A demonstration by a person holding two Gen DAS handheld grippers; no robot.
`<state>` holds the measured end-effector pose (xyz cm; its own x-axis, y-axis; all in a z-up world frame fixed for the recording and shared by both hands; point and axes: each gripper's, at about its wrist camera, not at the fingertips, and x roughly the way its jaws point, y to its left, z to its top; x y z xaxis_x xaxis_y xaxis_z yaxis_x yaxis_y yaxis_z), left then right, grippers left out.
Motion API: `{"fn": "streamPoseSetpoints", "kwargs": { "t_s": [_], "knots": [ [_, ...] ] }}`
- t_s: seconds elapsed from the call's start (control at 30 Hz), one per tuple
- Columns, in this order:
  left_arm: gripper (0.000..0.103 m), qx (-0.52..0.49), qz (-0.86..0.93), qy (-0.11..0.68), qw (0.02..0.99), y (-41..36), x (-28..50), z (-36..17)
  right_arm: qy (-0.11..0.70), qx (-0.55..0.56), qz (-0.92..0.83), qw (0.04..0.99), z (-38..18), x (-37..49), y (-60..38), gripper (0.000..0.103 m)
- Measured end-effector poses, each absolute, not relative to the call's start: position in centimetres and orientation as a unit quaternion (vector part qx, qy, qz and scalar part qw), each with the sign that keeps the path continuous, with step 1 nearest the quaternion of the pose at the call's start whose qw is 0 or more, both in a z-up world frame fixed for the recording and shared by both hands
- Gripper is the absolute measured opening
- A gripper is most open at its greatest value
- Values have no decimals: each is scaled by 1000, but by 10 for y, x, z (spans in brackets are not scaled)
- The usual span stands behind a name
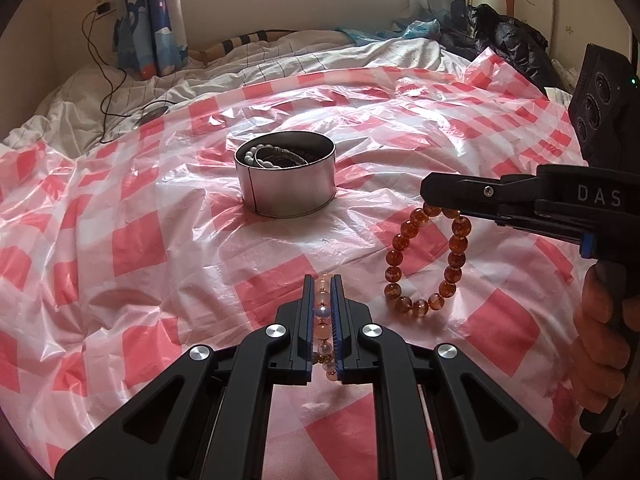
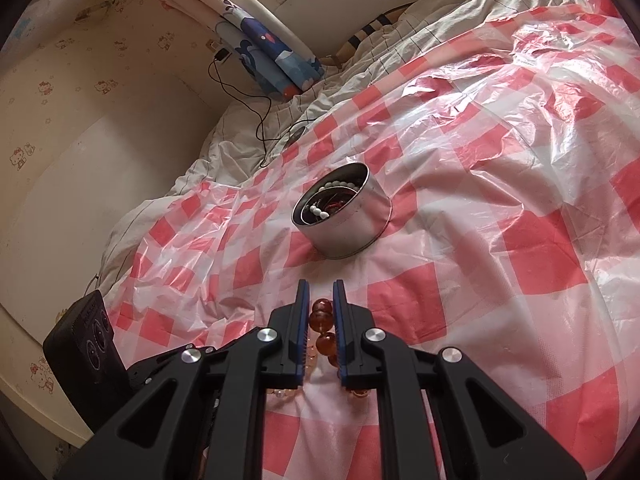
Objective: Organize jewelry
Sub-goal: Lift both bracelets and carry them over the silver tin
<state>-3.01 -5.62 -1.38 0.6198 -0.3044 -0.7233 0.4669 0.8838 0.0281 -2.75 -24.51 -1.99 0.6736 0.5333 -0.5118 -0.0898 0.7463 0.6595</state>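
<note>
A round metal tin (image 1: 286, 178) sits on the red-and-white checked plastic sheet (image 1: 140, 248) and holds a white bead bracelet and other jewelry; it also shows in the right wrist view (image 2: 344, 216). My left gripper (image 1: 323, 284) is shut on a pale pink bead bracelet (image 1: 322, 308), near of the tin. My right gripper (image 1: 430, 196) is shut on an amber bead bracelet (image 1: 424, 256) that hangs down from it, right of the tin. In the right wrist view the amber beads (image 2: 321, 318) sit between my right gripper's (image 2: 320, 288) fingers.
The sheet covers a bed with a rumpled white quilt (image 1: 280, 60) behind. A black cable (image 1: 106, 92) runs from a wall socket at far left. Curtains (image 1: 152, 20) hang by the window. Dark clothing (image 1: 500, 36) lies at far right.
</note>
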Motion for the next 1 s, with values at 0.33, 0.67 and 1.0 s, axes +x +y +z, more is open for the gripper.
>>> {"fn": "streamPoseSetpoints", "kwargs": {
  "t_s": [0.33,0.67,1.0],
  "knots": [
    [7,125,-197,343,910,-64,-26,10,330,289,210,874,11,-26,-241,12],
    [7,53,-217,352,909,-40,5,39,373,179,190,890,35,2,-231,66],
    [7,31,-221,376,899,-23,12,24,477,-12,89,874,-50,3,-210,31]
  ]
}}
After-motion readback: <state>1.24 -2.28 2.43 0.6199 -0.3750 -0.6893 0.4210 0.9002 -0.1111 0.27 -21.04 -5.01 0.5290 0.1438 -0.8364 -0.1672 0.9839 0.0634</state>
